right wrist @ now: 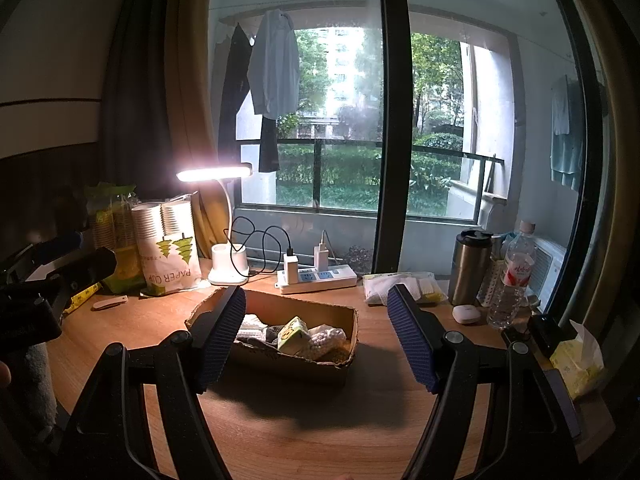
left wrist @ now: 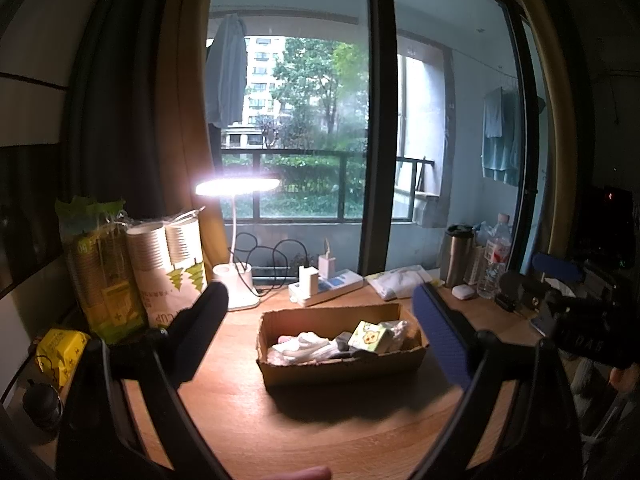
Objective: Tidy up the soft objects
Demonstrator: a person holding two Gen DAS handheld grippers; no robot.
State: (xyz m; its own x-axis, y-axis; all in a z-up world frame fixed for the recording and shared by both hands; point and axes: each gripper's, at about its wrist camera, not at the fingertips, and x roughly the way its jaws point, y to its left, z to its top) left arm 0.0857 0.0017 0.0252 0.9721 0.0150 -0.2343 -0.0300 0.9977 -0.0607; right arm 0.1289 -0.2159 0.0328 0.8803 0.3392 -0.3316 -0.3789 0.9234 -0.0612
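I find the cardboard box (left wrist: 340, 360) centred on the wooden counter (left wrist: 280, 432), at twelve o'clock from both grippers. It holds white socks (left wrist: 308, 346), a grey wad and a small printed cube (left wrist: 370, 338). These look light, limp and compressible; I would pinch a sock at its bunched middle. Left gripper (left wrist: 320, 330) and right gripper (right wrist: 316, 334): jaws spread wide, empty.

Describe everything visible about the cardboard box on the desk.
The cardboard box is a shallow, open-topped brown tray with rough, uneven rims. It sits flat on the wooden desk, in front of the lamp and power strip. Inside lie white socks, a grey item and a small yellow-green pack. Neither hand-held gripper touches it.
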